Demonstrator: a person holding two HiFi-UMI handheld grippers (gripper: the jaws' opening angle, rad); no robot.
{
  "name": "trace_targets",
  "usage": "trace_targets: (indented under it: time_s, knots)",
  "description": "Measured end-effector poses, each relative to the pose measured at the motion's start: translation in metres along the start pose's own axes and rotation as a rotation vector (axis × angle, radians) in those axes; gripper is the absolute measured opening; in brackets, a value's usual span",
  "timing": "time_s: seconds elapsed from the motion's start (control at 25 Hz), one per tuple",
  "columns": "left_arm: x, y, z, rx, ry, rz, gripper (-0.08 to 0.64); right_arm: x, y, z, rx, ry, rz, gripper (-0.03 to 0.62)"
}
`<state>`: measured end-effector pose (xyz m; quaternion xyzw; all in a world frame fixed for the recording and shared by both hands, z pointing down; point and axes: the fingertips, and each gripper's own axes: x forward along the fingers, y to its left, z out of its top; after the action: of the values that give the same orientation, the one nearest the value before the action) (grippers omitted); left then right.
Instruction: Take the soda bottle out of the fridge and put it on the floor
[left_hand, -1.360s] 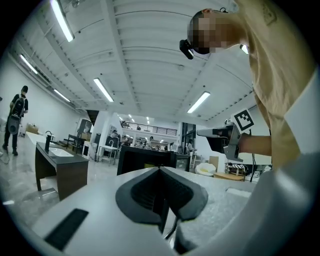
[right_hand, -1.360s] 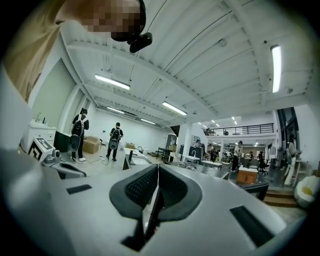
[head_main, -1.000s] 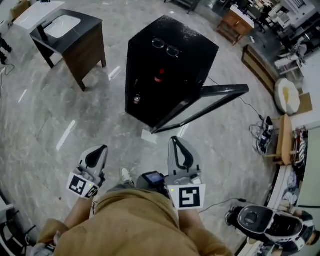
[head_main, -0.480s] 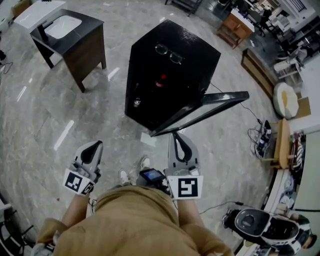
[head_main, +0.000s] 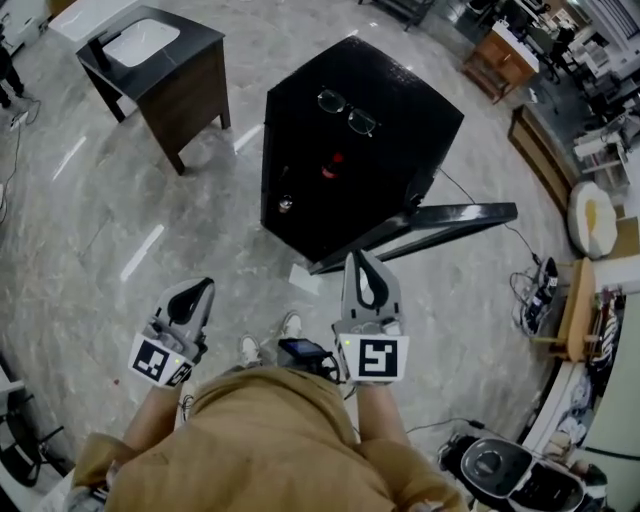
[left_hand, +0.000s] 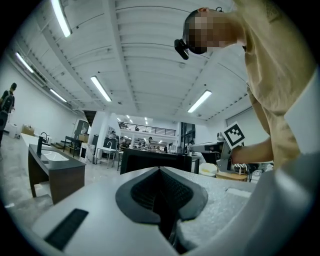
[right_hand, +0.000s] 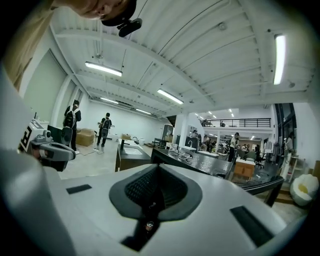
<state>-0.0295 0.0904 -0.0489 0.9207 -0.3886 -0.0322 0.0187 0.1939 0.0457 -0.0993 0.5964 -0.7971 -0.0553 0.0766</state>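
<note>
The black fridge (head_main: 350, 150) stands on the marble floor ahead of me, its door (head_main: 440, 218) swung open to the right. Through its dark front a red spot (head_main: 332, 166) shows, seemingly the soda bottle's cap, and a small pale round thing (head_main: 286, 203) sits lower left. My left gripper (head_main: 195, 292) and right gripper (head_main: 360, 265) are held low in front of my body, short of the fridge, both shut and empty. The right gripper's tip is near the door's lower edge. The fridge (left_hand: 155, 160) is ahead in the left gripper view, and its top (right_hand: 200, 161) in the right gripper view.
Eyeglasses (head_main: 348, 110) lie on the fridge top. A dark cabinet with a white sink (head_main: 165, 60) stands at the far left. A white sheet (head_main: 303, 278) lies on the floor by the fridge. Cables (head_main: 530, 285) and wooden furniture (head_main: 580, 300) line the right side.
The view has shifted so the fridge sits slightly further right and nearer. Both grippers stay shut and low; the left one has drawn back a little.
</note>
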Motion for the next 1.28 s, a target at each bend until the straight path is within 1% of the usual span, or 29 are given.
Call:
trace_targets:
  time_s: [0.12, 0.24, 0.32, 0.44, 0.56, 0.76, 0.92, 0.96, 1.0, 1.04, 1.16, 1.28]
  knots:
    - [0.020, 0.000, 0.012, -0.037, -0.036, 0.035, 0.002, 0.019, -0.009, -0.015, 0.003, 0.007, 0.032, 0.003]
    - [0.043, -0.006, 0.025, -0.034, -0.059, 0.030, 0.002, 0.042, -0.017, -0.033, 0.012, 0.004, 0.042, 0.003]
    - [0.055, -0.009, 0.022, -0.039, -0.055, 0.023, 0.001, 0.060, -0.020, -0.053, 0.025, 0.010, 0.044, 0.003]
    - [0.073, -0.004, 0.001, -0.040, -0.033, 0.023, 0.000, 0.094, -0.023, -0.091, 0.054, 0.048, 0.046, 0.003]
    - [0.090, 0.006, -0.027, -0.044, -0.013, 0.032, 0.002, 0.130, -0.028, -0.122, 0.079, 0.051, 0.038, 0.003]
    - [0.105, 0.020, -0.064, -0.073, -0.002, 0.056, 0.000, 0.170, -0.036, -0.163, 0.081, 0.055, 0.042, 0.005]
    - [0.120, 0.025, -0.086, -0.094, -0.009, 0.066, 0.000, 0.191, -0.042, -0.194, 0.086, 0.061, 0.031, 0.008]
    - [0.122, 0.026, -0.091, -0.099, -0.010, 0.066, 0.000, 0.196, -0.044, -0.201, 0.087, 0.063, 0.030, 0.030]
    - [0.125, 0.028, -0.097, -0.101, -0.007, 0.065, 0.000, 0.202, -0.045, -0.208, 0.088, 0.064, 0.029, 0.075]
    - [0.127, 0.030, -0.104, -0.100, -0.002, 0.064, 0.000, 0.209, -0.047, -0.214, 0.087, 0.063, 0.025, 0.091]
    - [0.134, 0.040, -0.125, -0.105, 0.025, 0.066, 0.002, 0.231, -0.052, -0.233, 0.093, 0.070, 0.015, 0.094]
    - [0.137, 0.046, -0.143, -0.129, 0.047, 0.078, 0.001, 0.254, -0.058, -0.248, 0.087, 0.071, 0.012, 0.117]
